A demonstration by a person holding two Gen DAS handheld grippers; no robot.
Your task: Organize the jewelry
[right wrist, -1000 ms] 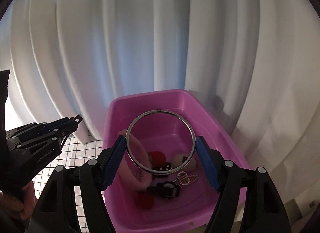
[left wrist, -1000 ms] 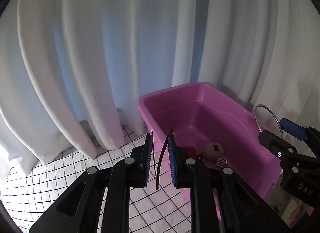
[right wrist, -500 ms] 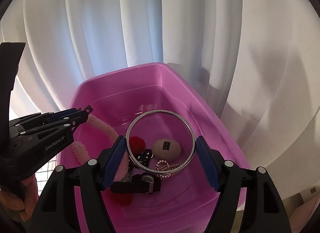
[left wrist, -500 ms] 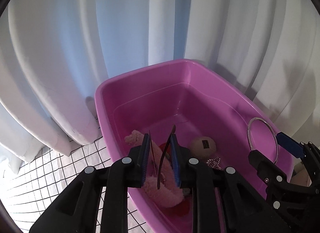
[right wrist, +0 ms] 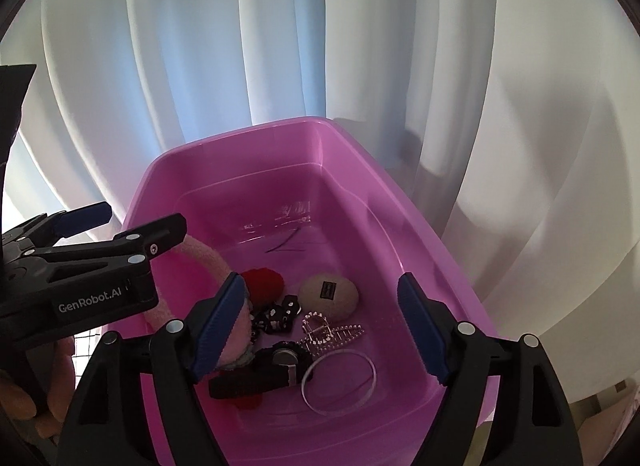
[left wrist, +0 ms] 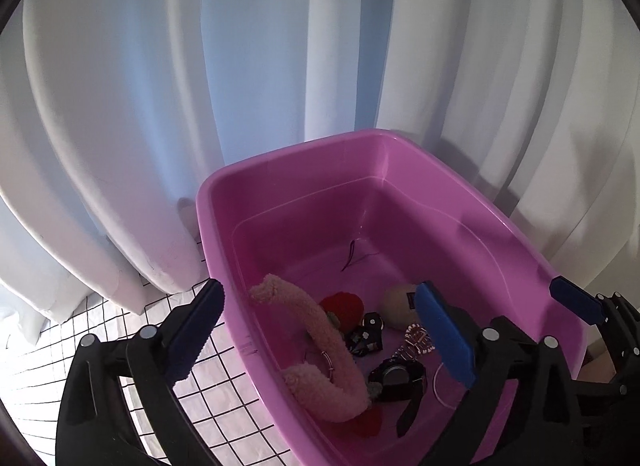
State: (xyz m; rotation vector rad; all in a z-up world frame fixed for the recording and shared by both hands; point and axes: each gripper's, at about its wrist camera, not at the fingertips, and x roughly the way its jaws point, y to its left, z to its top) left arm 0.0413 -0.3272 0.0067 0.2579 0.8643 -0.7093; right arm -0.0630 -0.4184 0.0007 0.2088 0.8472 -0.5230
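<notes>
Both the left claw [left wrist: 320,330] and the right claw [right wrist: 320,326] are held spread wide and empty over the pink tub [right wrist: 460,298], where the silver ring [right wrist: 339,382] is lying beside the black watch [right wrist: 276,366], so the watch could be snagged if the ring is reached for carelessly.

Before you, a white surface ruled with a black grid [left wrist: 224,418] carries the pink plastic tub [left wrist: 280,169], which stands directly on it against the white curtain [left wrist: 120,105] whose folds reach down to the grid at the rear.
</notes>
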